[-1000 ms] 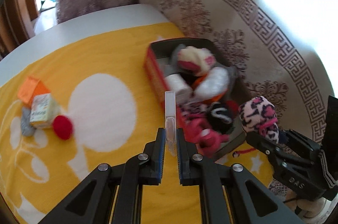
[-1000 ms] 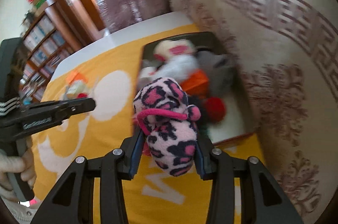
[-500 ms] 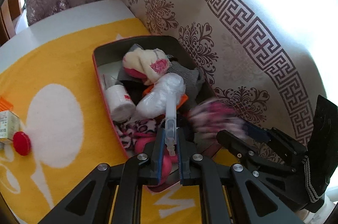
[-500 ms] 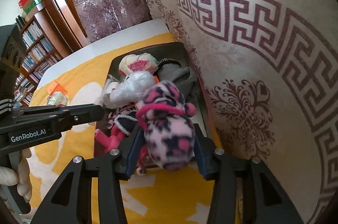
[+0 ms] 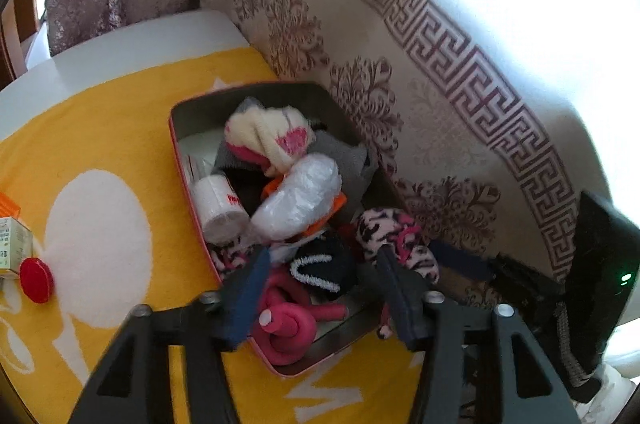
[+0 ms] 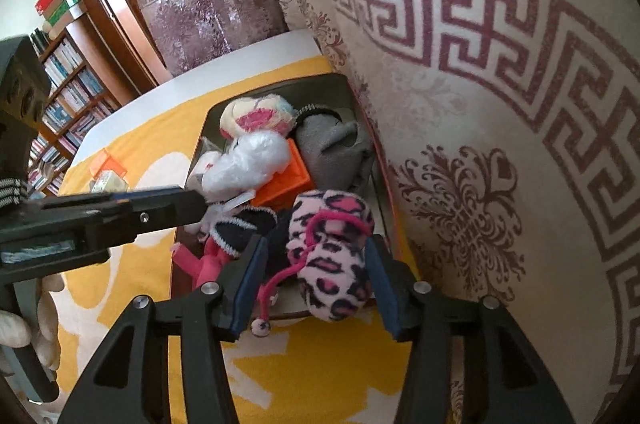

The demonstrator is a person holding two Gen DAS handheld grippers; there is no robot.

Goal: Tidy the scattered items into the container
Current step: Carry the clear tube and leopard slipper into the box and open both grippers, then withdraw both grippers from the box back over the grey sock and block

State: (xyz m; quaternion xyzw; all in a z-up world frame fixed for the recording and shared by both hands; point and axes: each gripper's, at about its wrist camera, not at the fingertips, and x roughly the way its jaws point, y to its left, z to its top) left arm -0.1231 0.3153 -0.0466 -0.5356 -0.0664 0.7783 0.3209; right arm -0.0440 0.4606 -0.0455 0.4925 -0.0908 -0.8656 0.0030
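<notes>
**Both grippers over the packed tray, leopard sock at its near corner**

Left gripper: jaws opening, wide apart, nothing pressed between the pads. Below the gap lie a coiled pink foam roller and a black fuzzy sock with white trim, both inside the tray.

Right gripper: jaws parted around a pink-and-black leopard-print fleece sock. The right pad sits close against the sock; a gap shows on the left side, so no real squeeze visible. The sock lies at the near right corner of the tray, its lower end over the front rim, a pink cord with a small pompom trailing down onto the cloth.

Shallow rectangular metal tray with red outer walls: stands on a yellow towel with white shapes, right side hard against a cream curtain with a maroon key pattern. Contents, far end to near: cream-and-pink fluffy sock ball, grey cloth, white cylindrical bottle with a red label along the left wall, crumpled clear plastic bundle over something orange.

Outside the tray, well to the left on the towel: round red cap, small printed carton touching it, an orange box behind.

A light-gloved hand grips the left tool's handle.
</notes>
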